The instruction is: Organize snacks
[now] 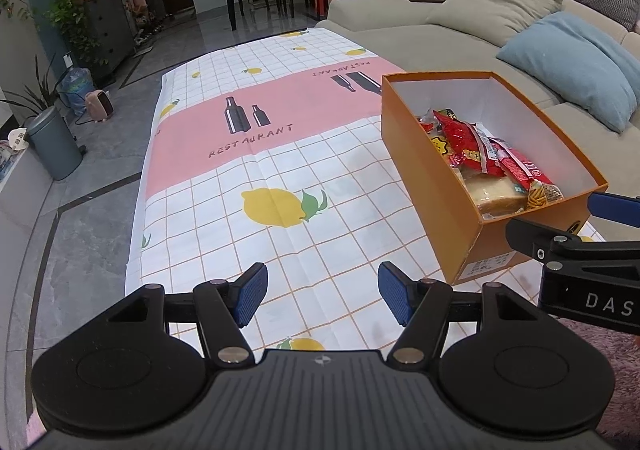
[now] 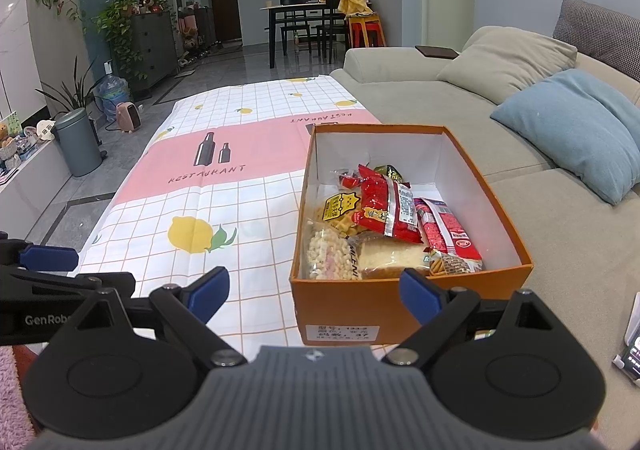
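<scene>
An orange cardboard box stands on the right side of the table and holds several snack packets: a red packet, a second red packet, wrapped bread, a bag of pale puffs and a yellow-labelled bag. The box also shows in the left wrist view. My right gripper is open and empty just before the box's near wall. My left gripper is open and empty over the table, left of the box.
The table wears a lemon-and-pink checked cloth. A beige sofa with a blue cushion runs along the right. A grey bin and plants stand on the floor at left. A pink rug lies near the front.
</scene>
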Tool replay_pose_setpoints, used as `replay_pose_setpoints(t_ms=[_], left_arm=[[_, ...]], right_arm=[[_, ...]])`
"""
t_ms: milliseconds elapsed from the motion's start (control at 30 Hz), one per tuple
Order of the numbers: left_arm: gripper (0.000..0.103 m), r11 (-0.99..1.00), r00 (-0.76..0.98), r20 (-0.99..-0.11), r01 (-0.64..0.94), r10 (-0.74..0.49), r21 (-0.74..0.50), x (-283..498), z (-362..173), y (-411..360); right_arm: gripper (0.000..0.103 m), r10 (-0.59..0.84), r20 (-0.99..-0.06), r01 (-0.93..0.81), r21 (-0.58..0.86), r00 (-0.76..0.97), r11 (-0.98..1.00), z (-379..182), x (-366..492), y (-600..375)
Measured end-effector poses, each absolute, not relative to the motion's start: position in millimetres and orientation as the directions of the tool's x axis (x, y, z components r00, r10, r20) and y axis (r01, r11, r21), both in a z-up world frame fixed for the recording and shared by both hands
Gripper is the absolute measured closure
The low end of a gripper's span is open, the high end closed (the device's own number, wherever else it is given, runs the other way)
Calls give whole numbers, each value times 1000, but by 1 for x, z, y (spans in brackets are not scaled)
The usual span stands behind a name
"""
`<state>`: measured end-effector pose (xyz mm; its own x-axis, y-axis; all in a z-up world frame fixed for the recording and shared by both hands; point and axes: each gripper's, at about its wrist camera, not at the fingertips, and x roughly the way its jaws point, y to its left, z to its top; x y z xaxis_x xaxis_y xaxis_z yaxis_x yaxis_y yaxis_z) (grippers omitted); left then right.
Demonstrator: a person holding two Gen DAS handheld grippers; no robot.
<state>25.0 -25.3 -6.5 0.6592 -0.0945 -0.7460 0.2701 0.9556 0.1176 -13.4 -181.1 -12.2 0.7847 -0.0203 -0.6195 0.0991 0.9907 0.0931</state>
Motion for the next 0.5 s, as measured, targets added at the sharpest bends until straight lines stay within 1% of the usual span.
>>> replay_pose_setpoints(t_ms=[500], left_arm=[[28,958,661,-745,260,-87,118,24,-5,-24]], right_arm=[[13,-20,-620,99,93,784,991,-12,-13,-181]])
